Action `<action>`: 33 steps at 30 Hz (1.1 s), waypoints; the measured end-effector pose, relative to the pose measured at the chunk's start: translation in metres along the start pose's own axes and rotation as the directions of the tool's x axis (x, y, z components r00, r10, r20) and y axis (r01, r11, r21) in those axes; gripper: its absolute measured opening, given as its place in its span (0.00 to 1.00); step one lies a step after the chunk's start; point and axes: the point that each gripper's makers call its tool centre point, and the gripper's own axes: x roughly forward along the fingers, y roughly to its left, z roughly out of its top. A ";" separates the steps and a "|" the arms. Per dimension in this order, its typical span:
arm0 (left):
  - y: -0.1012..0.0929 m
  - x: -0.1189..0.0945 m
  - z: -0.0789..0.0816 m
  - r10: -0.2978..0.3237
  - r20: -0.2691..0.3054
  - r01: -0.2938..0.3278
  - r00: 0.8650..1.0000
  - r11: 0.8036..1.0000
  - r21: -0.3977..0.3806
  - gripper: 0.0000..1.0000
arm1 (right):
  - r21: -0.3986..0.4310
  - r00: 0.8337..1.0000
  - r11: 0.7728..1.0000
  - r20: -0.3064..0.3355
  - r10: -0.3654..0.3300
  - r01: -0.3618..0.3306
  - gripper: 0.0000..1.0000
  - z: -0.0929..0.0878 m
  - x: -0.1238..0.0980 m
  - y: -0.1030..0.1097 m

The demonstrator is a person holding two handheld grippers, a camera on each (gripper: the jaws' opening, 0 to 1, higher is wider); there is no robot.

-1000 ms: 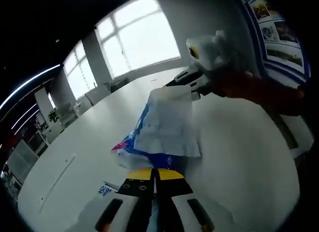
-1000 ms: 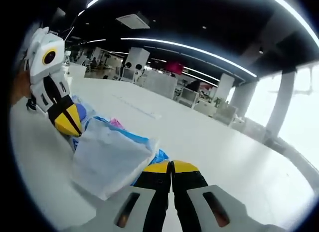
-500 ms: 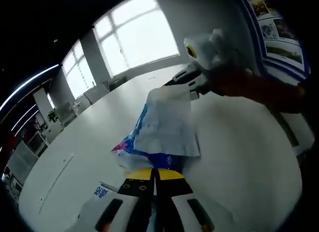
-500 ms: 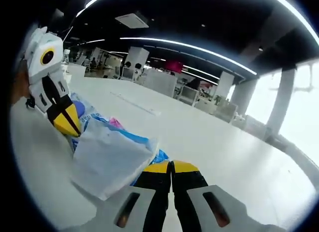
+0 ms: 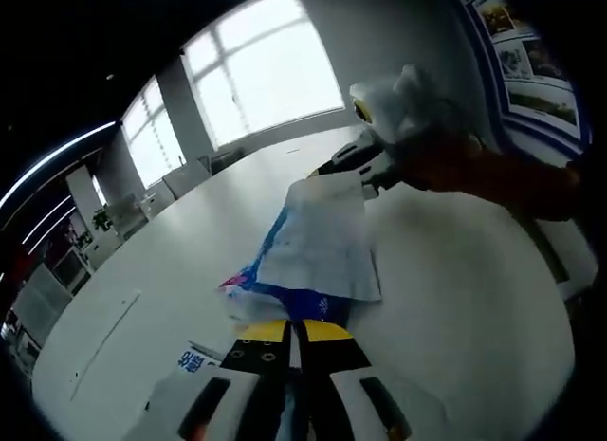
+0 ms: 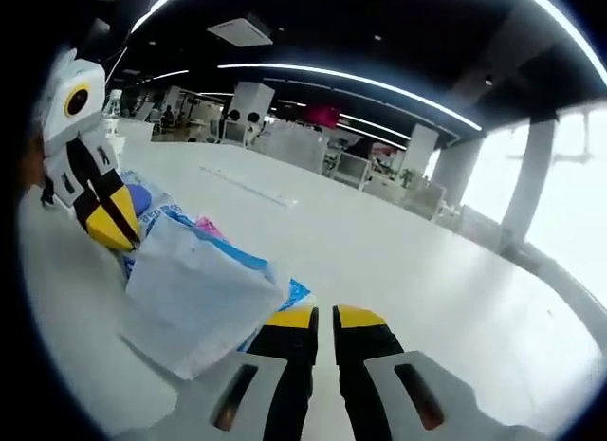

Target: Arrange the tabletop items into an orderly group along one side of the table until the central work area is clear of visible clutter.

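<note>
A crumpled white and blue plastic bag (image 5: 318, 247) lies on the white table (image 5: 455, 299), stretched between both grippers. My left gripper (image 5: 295, 330) is shut on the bag's near end. In the right gripper view the left gripper (image 6: 109, 228) has its yellow tips pinched on the bag (image 6: 194, 294) at the far left. My right gripper (image 6: 325, 318) has its jaws a little apart, and the bag's blue corner lies just left of them. In the left gripper view the right gripper (image 5: 327, 166) sits at the bag's far edge.
A small packet with blue print (image 5: 194, 363) lies on the table left of my left jaws. A person's orange sleeve (image 5: 493, 171) reaches in behind the right gripper. Chairs (image 6: 417, 199) line the table's far side. Broad bare tabletop (image 6: 398, 261) spreads to the right.
My right gripper's jaws have parted slightly from fully shut, and the bag's corner now lies beside them. The left gripper keeps its hold; both views shifted a little.
</note>
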 end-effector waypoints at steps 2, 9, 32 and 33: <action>0.000 -0.002 -0.001 0.004 -0.001 -0.004 1.000 1.000 -0.002 0.04 | -0.001 1.000 1.000 -0.003 -0.030 0.030 0.09 -0.001 -0.002 -0.007; 0.003 -0.017 -0.001 0.019 0.011 -0.019 1.000 1.000 0.014 0.04 | 0.021 0.996 0.995 -0.005 -0.093 0.093 0.09 -0.004 -0.016 -0.028; -0.017 -0.107 0.005 0.013 0.132 -0.005 0.991 0.998 -0.061 0.77 | 0.100 0.972 0.990 0.222 0.078 -0.102 1.00 0.062 -0.086 0.033; -0.018 -0.110 0.005 0.019 0.130 -0.011 0.991 0.998 -0.062 0.85 | 0.086 0.969 0.989 0.228 0.096 -0.118 0.98 0.064 -0.090 0.038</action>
